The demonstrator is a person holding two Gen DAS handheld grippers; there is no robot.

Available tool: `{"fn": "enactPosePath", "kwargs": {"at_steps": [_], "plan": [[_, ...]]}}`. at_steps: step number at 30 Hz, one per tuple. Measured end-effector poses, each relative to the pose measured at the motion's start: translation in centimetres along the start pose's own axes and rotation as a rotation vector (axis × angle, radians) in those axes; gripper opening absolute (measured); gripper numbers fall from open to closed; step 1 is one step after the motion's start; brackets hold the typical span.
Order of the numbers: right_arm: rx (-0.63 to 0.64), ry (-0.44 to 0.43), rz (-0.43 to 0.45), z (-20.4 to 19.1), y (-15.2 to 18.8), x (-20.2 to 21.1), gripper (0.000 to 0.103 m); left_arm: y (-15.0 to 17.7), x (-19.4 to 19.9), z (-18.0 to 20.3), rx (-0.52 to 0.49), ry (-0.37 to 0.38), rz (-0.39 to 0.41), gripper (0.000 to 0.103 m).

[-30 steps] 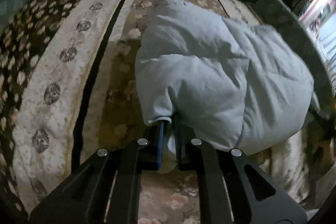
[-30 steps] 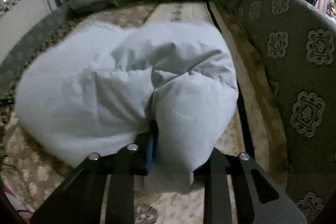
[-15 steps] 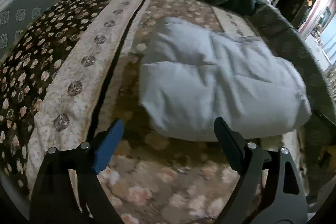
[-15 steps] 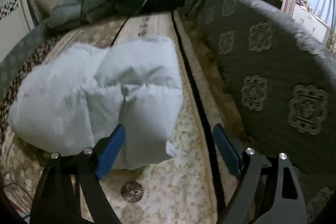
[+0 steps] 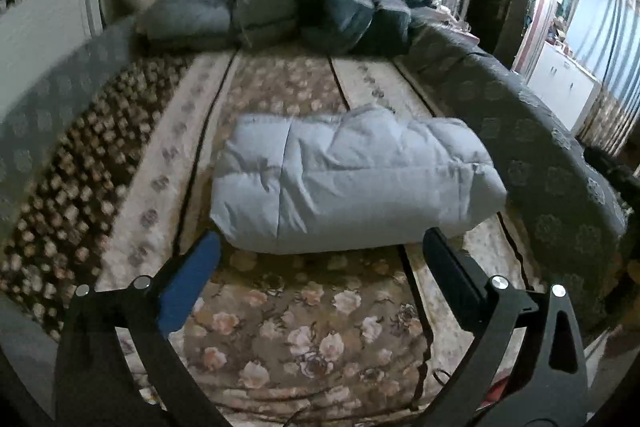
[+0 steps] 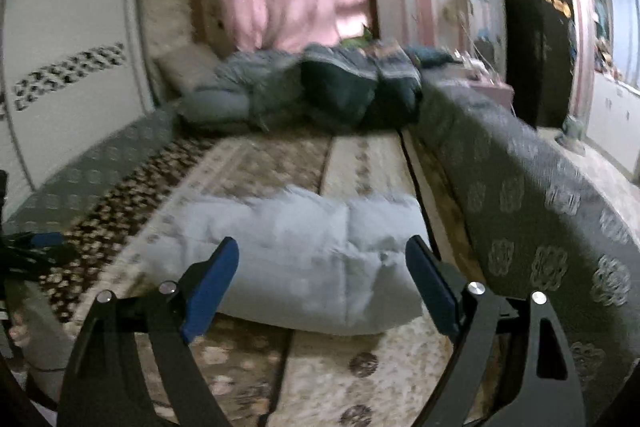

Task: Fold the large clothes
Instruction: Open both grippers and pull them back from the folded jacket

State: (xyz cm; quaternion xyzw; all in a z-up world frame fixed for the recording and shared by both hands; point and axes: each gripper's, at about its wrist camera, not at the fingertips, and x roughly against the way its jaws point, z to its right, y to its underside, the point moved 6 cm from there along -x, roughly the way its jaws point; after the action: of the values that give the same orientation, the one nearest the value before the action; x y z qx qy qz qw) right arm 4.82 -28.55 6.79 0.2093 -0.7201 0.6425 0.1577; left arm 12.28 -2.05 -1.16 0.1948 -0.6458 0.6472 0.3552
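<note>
Left view: the pale blue-grey puffy quilted garment (image 5: 344,183) lay folded into a thick bundle on the floral patterned bed cover (image 5: 304,331), roughly mid-bed, with a heap of dark blue and grey padded coats (image 5: 280,15) well beyond it at the far end. To the right ran a grey upholstered side panel with medallion pattern (image 5: 532,147), the bundle's right end near it.

Risks, as judged: the fill looked springy, so the fold could puff up and creep open with nothing pinning it. The top layer sat bulged and uneven, which could let it slide off toward the near edge. A low return pass by either gripper could snag the loose fabric and drag the bundle apart.

Left gripper (image 5: 320,263): jaws opening, very wide, blue-padded finger on one side and black finger on the other. Nothing between them; clear of the garment, which showed beyond the tips.

Right view: same folded bundle (image 6: 288,259) on the cover, side panel (image 6: 540,227) just to its right. Right gripper (image 6: 322,267): jaws spread wide, empty, both blue pads bare, not touching the garment. Blur made the exact clearance hard to tell.
</note>
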Motion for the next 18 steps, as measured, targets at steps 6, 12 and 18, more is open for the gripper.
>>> {"fn": "enactPosePath", "kwargs": {"at_steps": [6,12,18], "plan": [[0.001,0.048,0.016,-3.7,0.6,5.2,0.089,1.3,5.5,2.0,0.006,-0.026,0.073,0.100],[0.021,0.122,-0.001,-5.8,4.3,6.6,0.092,3.6,7.4,2.4,0.000,-0.090,0.107,0.100],[0.004,0.120,-0.021,-6.3,6.0,6.5,0.092,5.3,7.1,3.0,0.023,-0.066,0.100,0.100]]}}
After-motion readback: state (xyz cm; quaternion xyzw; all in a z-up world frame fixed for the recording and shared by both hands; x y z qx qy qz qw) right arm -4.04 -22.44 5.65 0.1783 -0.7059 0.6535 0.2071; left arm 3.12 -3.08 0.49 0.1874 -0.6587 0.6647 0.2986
